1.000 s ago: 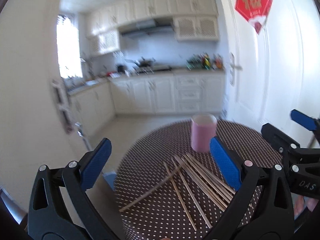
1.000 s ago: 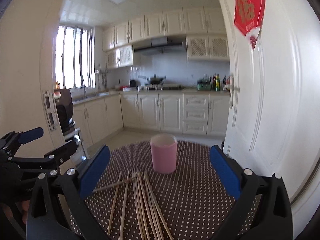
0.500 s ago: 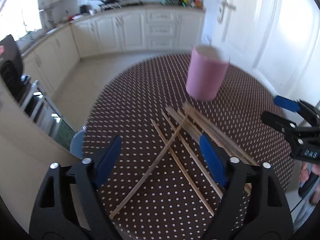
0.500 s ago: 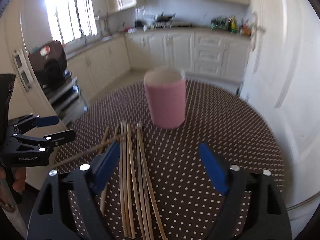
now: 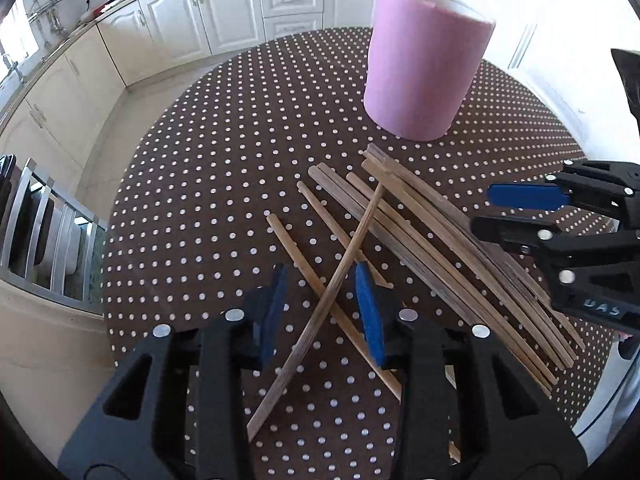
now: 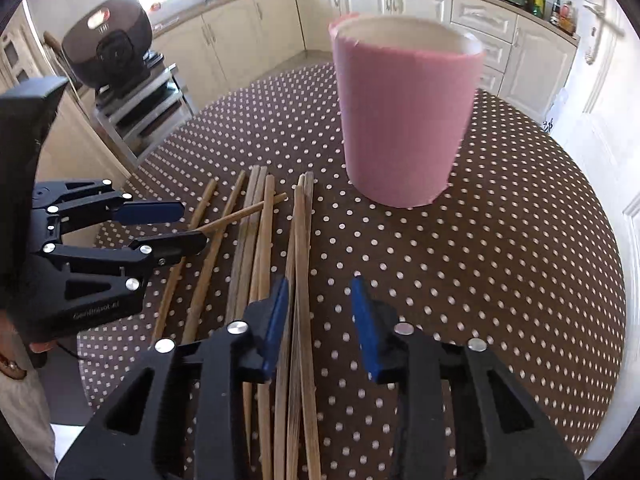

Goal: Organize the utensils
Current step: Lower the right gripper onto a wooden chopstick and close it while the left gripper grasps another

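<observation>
Several wooden chopsticks lie loose on a round brown polka-dot table; they also show in the right wrist view. A pink cup stands upright beyond them, also in the right wrist view. My left gripper is low over the table, partly open, its jaws on either side of one crossed chopstick without pinching it. My right gripper is partly open low over the chopstick bundle, with two chopsticks between its jaws.
The table's edge falls off to the left toward a metal rack. White kitchen cabinets stand beyond. A white door is close on the right. A dark appliance sits on a rack at left.
Both grippers have come down and forward close to the chopsticks, and their jaws have narrowed. The cup looks much nearer.
</observation>
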{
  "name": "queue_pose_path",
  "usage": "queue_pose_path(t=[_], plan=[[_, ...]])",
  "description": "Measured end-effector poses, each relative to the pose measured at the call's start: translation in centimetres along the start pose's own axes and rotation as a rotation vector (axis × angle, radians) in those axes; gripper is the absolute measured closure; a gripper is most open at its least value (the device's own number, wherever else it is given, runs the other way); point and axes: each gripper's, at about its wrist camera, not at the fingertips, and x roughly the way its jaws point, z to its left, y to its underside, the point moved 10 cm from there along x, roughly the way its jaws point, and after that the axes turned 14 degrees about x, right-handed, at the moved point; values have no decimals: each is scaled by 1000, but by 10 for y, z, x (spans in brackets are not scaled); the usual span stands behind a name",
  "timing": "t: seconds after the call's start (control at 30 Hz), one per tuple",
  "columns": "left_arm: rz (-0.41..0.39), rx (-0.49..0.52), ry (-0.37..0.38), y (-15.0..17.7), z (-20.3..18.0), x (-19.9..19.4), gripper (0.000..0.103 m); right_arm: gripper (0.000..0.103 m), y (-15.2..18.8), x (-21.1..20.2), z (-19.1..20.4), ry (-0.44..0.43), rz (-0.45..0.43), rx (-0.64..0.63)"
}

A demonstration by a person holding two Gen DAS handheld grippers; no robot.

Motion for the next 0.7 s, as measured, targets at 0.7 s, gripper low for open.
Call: queue_pose_path(t=[0.7], plan=[[-6, -52, 38, -30, 12, 2, 94, 98, -18, 9, 13, -80, 21, -4]])
